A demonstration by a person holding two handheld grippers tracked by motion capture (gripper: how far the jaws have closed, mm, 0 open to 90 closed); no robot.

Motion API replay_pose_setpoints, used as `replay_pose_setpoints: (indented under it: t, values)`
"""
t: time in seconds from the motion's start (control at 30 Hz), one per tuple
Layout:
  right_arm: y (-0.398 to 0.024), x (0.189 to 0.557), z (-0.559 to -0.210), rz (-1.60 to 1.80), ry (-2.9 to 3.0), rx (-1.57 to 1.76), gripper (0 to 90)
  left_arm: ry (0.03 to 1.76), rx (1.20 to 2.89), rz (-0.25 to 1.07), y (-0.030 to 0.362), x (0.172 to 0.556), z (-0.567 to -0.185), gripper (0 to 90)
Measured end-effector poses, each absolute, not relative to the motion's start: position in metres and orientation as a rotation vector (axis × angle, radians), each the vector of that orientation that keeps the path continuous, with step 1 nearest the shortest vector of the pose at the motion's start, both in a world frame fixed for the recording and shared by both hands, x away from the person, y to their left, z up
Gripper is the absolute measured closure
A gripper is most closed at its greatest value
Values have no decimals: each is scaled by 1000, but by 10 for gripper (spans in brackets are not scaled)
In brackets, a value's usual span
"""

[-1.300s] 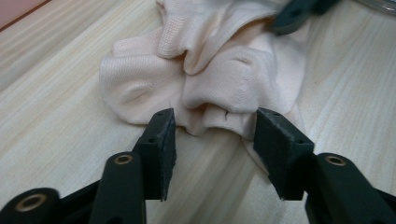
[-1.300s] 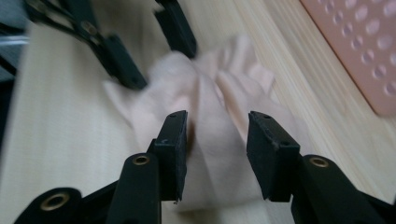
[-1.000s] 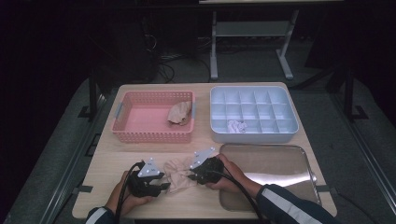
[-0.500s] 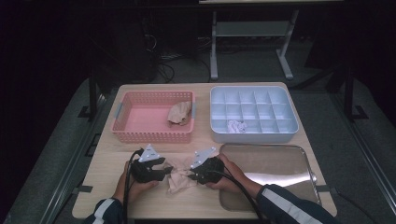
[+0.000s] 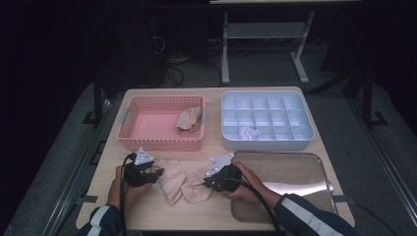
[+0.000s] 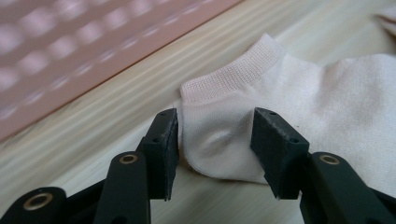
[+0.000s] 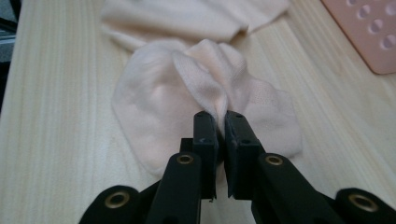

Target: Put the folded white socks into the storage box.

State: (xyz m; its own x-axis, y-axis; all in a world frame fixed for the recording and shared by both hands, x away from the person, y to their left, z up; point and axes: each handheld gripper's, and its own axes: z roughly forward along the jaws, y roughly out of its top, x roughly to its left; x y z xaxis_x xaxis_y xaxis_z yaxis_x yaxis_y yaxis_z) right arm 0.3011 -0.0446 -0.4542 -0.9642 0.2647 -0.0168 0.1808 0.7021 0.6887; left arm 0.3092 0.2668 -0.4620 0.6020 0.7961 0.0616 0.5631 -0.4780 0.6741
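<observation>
Right fingers: pressed together on a raised fold of the pale pink sock (image 7: 205,88); the right gripper (image 7: 218,122) has just been closing, with the fabric pinched between its pads.
Left fingers: apart, one on each side of the sock's heel end; the left gripper (image 6: 215,135) rests low on the desk (image 6: 84,135), and whether its pads touch the cloth cannot be told.
Sock: lies flat on the near part of the desk between the two grippers, its ribbed cuff (image 6: 233,74) towards the left gripper, bunched up where the right gripper pinches it; in the high view it shows as a crumpled pink patch (image 5: 181,181).
Hands: the left hand (image 5: 123,184) and right hand (image 5: 246,182) come in from the near edge, each around its gripper, with striped sleeves (image 5: 307,216) behind them.
Metal tray (image 5: 295,172): just right of the right gripper, on the near right part of the desk.
Pink basket (image 5: 147,140): farther back on the left, a balled beige sock (image 5: 189,119) lying in its right end.
White divided box (image 5: 268,110): farther back on the right, a small pale rolled item (image 5: 249,132) in one of its near compartments.
</observation>
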Motion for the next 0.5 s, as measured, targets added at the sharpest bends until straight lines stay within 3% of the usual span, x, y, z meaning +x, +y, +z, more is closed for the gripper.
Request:
replay_pose_setpoints:
  t: [0.17,0.23,0.27,0.37,0.5]
  values:
    - [-43,298,-456,1083,2806,317,786,1158,2183,507,292,312,-461,479]
    - [-43,296,-457,1069,2803,305,706,1174,2174,518,296,310,-460,462]
    - [-43,295,-457,1057,2794,317,632,1155,2172,513,296,308,-458,449]
    - [-42,295,-453,1083,2769,318,538,1091,2139,493,289,298,-447,430]
    - [-38,296,-446,1112,2739,319,491,925,2113,420,263,276,-428,444]
